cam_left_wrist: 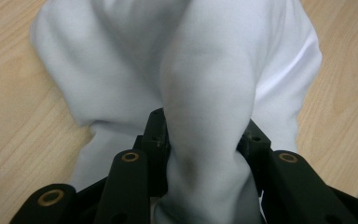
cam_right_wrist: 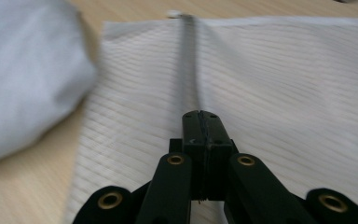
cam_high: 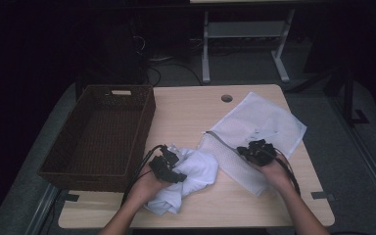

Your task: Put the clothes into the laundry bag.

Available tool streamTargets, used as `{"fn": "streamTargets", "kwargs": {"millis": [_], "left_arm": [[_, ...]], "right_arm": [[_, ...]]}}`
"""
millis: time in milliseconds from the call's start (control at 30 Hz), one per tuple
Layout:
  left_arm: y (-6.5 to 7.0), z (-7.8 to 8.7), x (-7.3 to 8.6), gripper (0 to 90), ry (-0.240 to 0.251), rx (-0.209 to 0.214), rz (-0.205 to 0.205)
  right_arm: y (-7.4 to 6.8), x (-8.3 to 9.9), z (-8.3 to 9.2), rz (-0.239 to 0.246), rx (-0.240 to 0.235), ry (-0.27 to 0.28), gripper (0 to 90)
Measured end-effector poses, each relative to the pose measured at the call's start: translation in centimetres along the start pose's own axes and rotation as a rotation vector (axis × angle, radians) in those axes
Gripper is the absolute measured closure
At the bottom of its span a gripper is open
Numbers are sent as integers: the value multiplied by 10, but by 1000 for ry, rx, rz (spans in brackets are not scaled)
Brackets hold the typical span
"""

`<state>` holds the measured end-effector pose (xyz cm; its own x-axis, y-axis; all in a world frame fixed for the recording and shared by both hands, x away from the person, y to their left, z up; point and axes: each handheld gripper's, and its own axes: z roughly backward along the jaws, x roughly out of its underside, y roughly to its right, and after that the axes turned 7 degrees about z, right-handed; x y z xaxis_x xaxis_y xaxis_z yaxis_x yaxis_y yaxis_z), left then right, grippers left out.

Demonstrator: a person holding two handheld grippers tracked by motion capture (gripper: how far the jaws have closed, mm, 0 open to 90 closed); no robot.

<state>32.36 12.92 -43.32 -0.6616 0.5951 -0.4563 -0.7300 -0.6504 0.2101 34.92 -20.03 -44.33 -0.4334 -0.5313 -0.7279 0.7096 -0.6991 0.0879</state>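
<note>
Left tongs [cam_left_wrist: 204, 140] pinch white cloth [cam_left_wrist: 177, 60]; right tongs [cam_right_wrist: 202, 126] pressed together over mesh bag [cam_right_wrist: 279, 79]; high view adds basket [cam_high: 103, 132]

The high view is dim with dark surroundings, while both gripper views are brighter, soft-focused and blurred toward their edges.

Shut tongs [cam_right_wrist: 200, 122] over mesh bag [cam_right_wrist: 279, 79], perhaps touching.

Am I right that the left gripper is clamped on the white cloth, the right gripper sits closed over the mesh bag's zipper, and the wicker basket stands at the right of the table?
Not quite: the wicker basket stands at the left of the table, as the high view shows. The rest holds: the left gripper is clamped on the white cloth, and the right gripper sits closed over the mesh bag's zipper.
</note>
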Motion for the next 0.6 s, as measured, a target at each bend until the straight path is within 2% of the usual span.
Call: {"fn": "streamTargets", "kwargs": {"millis": [133,267,367,467,600], "left_arm": [[0,0,0,630,1,-1,1],[0,0,0,630,1,2,2],[0,0,0,630,3,2,6],[0,0,0,630,2,3,6],[-1,1,0,630,-3,5,4]], "right_arm": [[24,16,13,-62,44,6,884],[36,25,10,-75,63,-35,884],[36,29,3,-69,43,-74,885],[30,29,-5,-48,16,-112,893],[16,24,-10,-5,-30,-117,897]]}}
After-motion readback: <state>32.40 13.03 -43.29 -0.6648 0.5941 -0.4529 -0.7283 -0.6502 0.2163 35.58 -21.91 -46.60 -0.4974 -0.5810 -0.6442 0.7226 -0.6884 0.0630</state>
